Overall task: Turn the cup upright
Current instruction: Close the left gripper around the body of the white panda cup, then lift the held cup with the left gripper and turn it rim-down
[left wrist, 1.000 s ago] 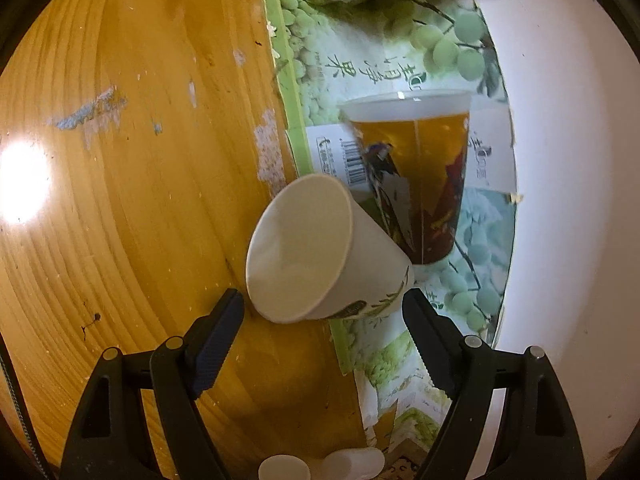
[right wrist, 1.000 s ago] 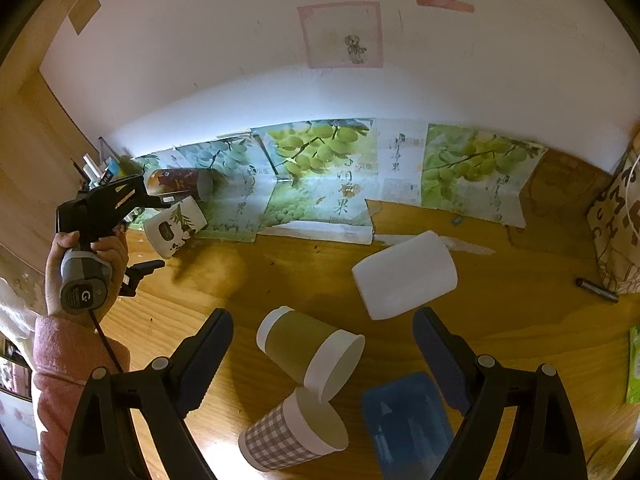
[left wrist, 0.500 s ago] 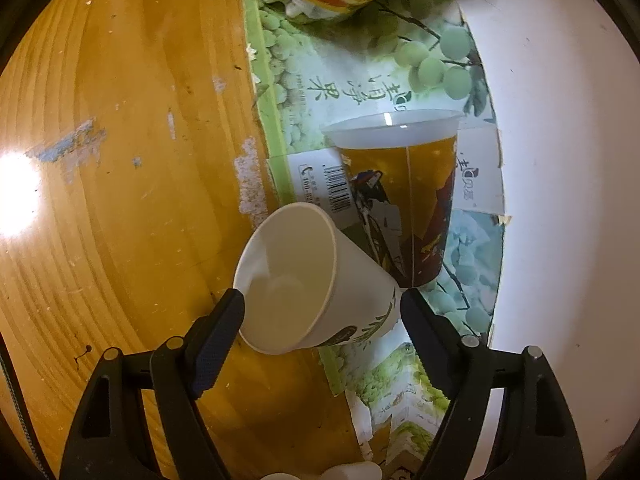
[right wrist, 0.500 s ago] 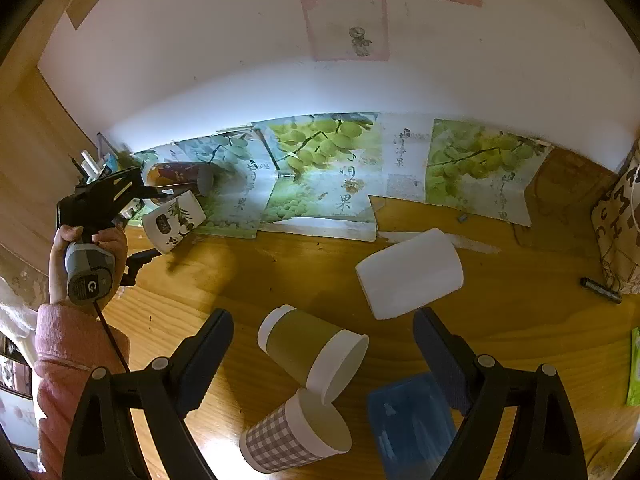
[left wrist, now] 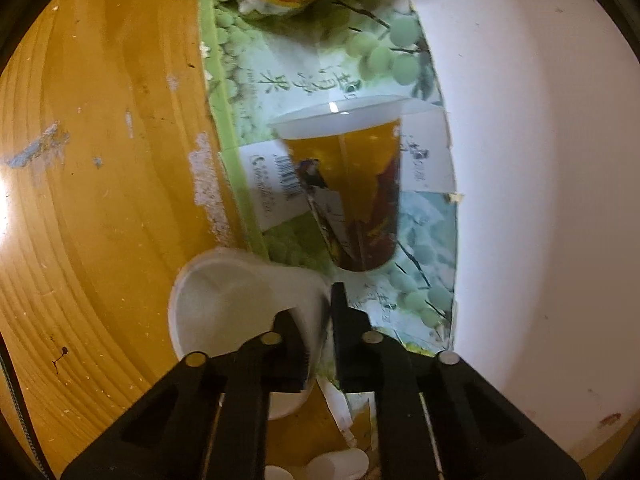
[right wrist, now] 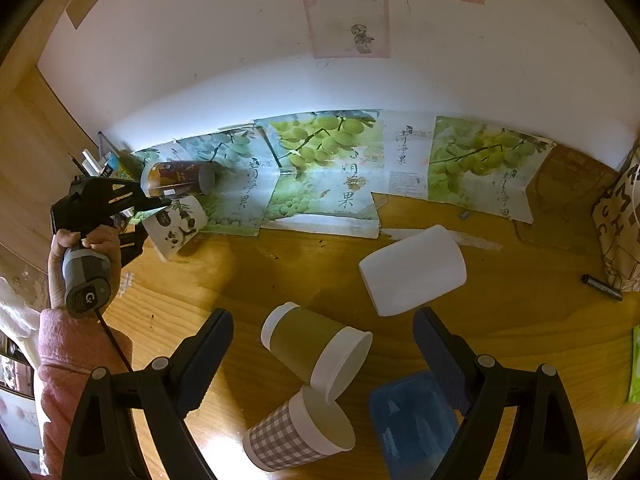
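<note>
A white paper cup with a panda print (left wrist: 224, 304) lies on its side at the edge of a green grape poster. My left gripper (left wrist: 320, 336) is shut on its wall near the rim, one finger inside and one outside. The right wrist view shows the same cup (right wrist: 176, 224) tilted in the left gripper (right wrist: 156, 204), held by a hand. My right gripper (right wrist: 324, 344) is open and empty, above a tipped green-banded cup (right wrist: 316, 348) and a tipped checked cup (right wrist: 300, 436).
An orange printed plastic cup (left wrist: 352, 192) lies on the poster just beyond the held cup, near the white wall (left wrist: 540, 200). A white cup (right wrist: 412, 272) lies on its side mid-table. A blue lid (right wrist: 416, 420) lies by the right finger.
My left gripper moved forward over the panda cup and closed on its wall. The cup has tilted slightly in the right wrist view. My right gripper stayed still and open.
</note>
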{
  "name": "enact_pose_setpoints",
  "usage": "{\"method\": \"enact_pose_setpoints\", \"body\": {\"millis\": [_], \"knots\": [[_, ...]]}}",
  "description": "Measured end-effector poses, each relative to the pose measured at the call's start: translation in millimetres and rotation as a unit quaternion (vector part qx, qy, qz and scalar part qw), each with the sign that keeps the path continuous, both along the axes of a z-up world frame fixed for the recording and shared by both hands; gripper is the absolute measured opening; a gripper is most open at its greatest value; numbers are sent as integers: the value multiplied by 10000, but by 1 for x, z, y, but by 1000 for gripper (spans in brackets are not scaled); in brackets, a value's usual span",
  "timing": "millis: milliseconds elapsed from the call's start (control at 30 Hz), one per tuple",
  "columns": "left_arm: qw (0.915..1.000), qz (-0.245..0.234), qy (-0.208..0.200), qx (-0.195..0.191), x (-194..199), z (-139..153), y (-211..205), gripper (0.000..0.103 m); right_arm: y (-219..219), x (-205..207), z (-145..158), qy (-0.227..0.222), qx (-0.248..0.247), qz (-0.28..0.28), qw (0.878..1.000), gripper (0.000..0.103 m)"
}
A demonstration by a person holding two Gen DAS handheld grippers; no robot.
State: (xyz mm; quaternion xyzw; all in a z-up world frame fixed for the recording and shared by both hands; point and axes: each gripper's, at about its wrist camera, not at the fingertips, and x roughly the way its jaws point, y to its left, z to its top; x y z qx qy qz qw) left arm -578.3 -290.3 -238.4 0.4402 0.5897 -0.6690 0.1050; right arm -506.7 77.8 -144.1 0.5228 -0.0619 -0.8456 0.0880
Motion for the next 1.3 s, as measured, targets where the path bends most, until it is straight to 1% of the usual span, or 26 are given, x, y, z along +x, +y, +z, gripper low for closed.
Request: {"method": "enact_pose_setpoints", "body": {"millis": [133,233,333,400,433,467,533,567,633,700,733,767,800,833,867,933,1133,1300], "knots": [[9993,-245,-20,-284,8,11,-1,4,-2,4,4,54,-21,-34,10000,92],[9985,-468,108,-270,18,18,-1,4,-3,8,7,88,-61,-84,9999,92],[9964,-743,185,-365,28,27,-7,4,-5,14,11,130,-111,-141,9998,92],[9952,-886,116,-406,10,39,8,4,-5,19,13,170,-157,-214,9995,92],[9939,-979,101,-505,1,45,-3,4,-6,22,15,222,-137,-246,9994,92],[9926,-1068,103,-574,2,48,1,4,-7,25,17,280,-104,-268,9992,92],[9901,-1267,123,-584,7,52,7,4,-9,33,19,380,-60,-315,9988,92],[9894,-1328,129,-582,-5,53,8,4,-10,36,20,411,-66,-334,9986,92],[9864,-1489,126,-680,8,60,4,4,-11,45,21,462,-103,-393,9981,92],[9831,-1632,97,-826,34,62,7,4,-11,53,22,490,-121,-460,9977,92],[9811,-1722,97,-880,37,66,7,4,-10,57,22,505,-128,-481,9975,92],[9795,-1791,105,-919,34,57,17,4,-10,63,22,505,-175,-510,9973,92],[9778,-1859,105,-964,29,58,20,4,-9,66,21,481,-250,-533,9971,92],[9745,-1985,106,-1045,31,63,22,4,-8,72,21,433,-401,-575,9966,92],[9722,-2067,102,-1097,24,58,27,4,-8,77,21,419,-491,-601,9961,92],[9649,-2316,74,-1238,31,67,32,4,-7,88,24,452,-553,-663,9952,92],[9389,-3058,55,-1578,46,84,57,4,-11,120,32,735,-241,-765,9941,92],[9173,-3521,29,-1861,57,95,80,4,-6,142,37,894,-90,-808,9927,92]]}}
